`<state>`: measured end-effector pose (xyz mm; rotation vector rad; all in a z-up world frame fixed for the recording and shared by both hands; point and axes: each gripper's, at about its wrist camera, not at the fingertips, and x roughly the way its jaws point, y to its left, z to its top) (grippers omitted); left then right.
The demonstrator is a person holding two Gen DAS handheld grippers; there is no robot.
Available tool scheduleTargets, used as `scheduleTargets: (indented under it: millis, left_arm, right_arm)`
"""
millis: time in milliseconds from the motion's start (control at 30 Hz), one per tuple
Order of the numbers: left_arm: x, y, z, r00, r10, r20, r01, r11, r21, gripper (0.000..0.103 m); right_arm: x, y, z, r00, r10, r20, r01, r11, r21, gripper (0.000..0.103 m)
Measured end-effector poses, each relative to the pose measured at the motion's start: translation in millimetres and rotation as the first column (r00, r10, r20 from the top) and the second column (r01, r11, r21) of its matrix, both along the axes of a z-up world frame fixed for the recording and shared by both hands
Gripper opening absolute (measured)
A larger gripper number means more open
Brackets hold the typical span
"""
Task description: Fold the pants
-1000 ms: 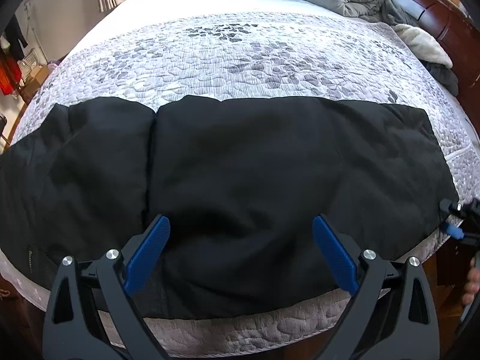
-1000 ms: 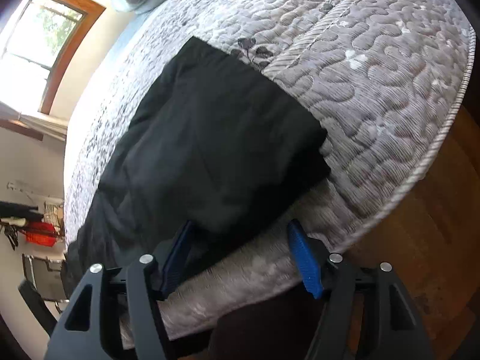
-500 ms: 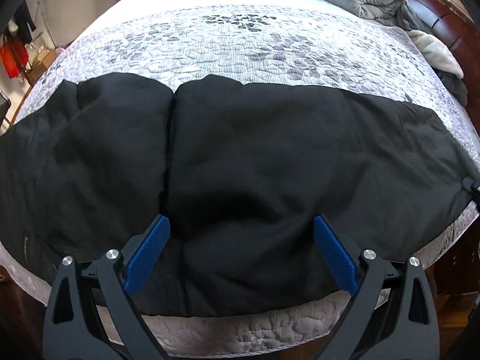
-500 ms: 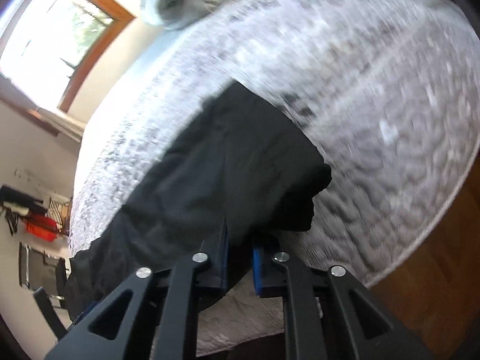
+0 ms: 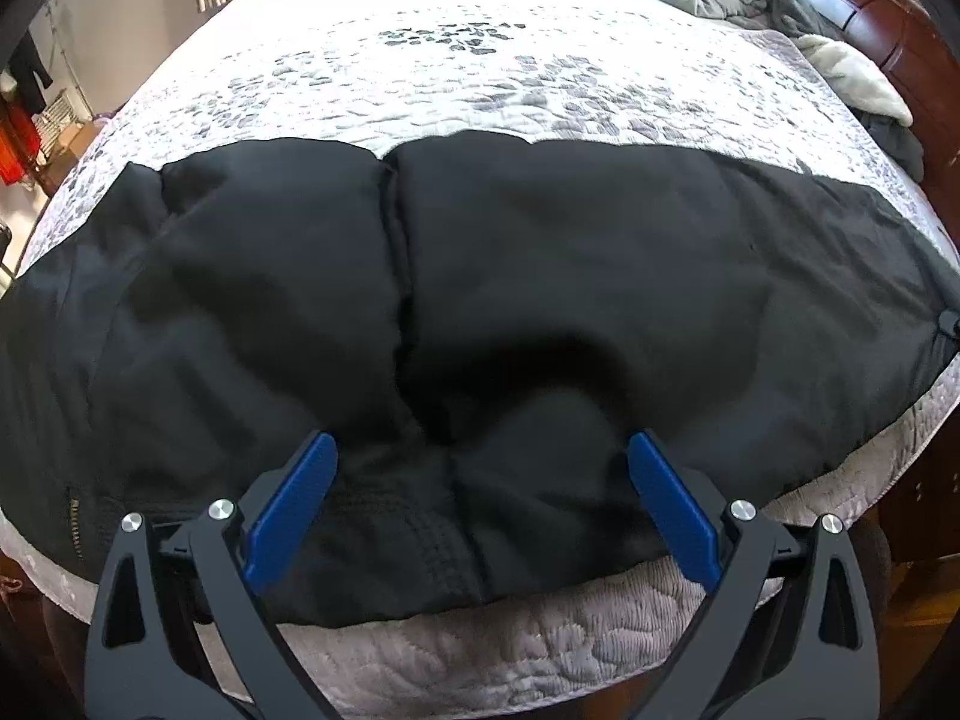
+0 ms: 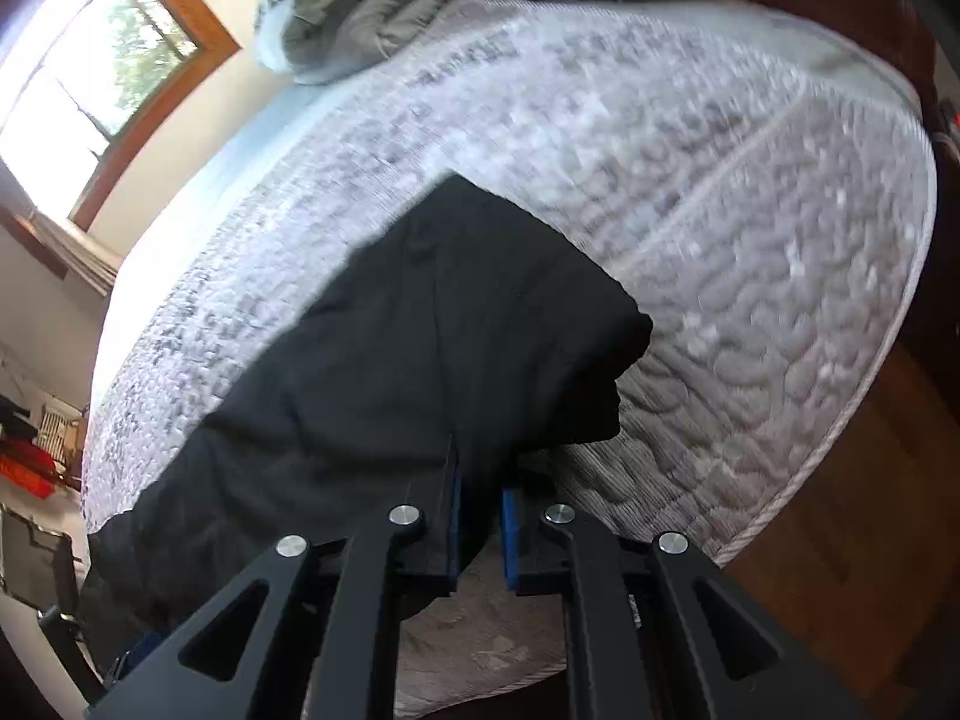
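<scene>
Grey quilted bedspread (image 5: 480, 60): carries garment near front edge. Black soft fabric pants (image 5: 540, 252): spread flat, limp, light; best gripped at hem corners. Left gripper (image 5: 480, 498): wide open, empty, above pants. Right gripper (image 6: 480, 498): clamped on pants' leg-end corner.

The left gripper (image 5: 480, 468) hangs low with its 2 blue-padded fingers (image 5: 291, 501) spread wide apart, gripping nothing. The right gripper (image 6: 480, 516) has its 2 fingers drawn close together, blue pads (image 6: 510, 534) nearly meeting, clamped on a fold of the black pants (image 6: 420, 360) at their near edge.
</scene>
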<state>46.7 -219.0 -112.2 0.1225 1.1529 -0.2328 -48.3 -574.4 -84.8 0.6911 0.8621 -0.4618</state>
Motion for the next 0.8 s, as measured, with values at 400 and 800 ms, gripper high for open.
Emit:
scheduleTargets:
  millis: [400, 800]
  left_arm:
    - [4, 54, 34, 0.994, 0.105, 0.043, -0.104, 0.994, -0.017, 0.097]
    - [7, 157, 64, 0.944, 0.311, 0.111, -0.310, 0.950, -0.026, 0.097]
  right_arm:
    - [48, 129, 94, 0.913, 0.379, 0.151, -0.342, 0.913, -0.223, 0.010]
    - [86, 273, 78, 0.739, 0.671, 0.058, -0.638, 0.726, -0.257, 0.010]
